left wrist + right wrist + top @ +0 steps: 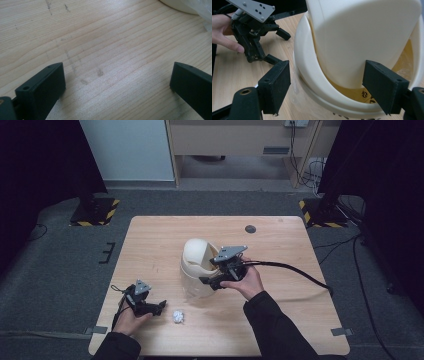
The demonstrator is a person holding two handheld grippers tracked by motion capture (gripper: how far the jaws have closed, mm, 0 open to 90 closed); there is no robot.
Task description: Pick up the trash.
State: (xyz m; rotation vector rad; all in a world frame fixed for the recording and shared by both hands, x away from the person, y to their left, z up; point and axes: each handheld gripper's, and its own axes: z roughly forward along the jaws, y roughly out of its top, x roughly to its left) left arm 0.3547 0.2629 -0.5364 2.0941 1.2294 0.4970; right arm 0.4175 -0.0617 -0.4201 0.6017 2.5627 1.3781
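Small cream bin with a swing lid stands mid-table, lid tipped so the inside shows on the right. A crumpled paper ball lies on the bare wood near the front edge, left of centre, apart from the bin. Right tool is up against the bin's right side at the rim; its jaws stand wide, one on each side of the lid's lower edge, pads not pressing on anything as far as the right gripper view shows. Left tool sits low at the near left, jaws wide apart with bare table between them; the paper ball is just to its right, not touched. Looks like tidying paper into the bin: bin opening is being dealt with, paper not picked up yet. Left to do, by my reading: grab the ball, carry it over, drop it through the lid. So early stage, nothing in hand on either side
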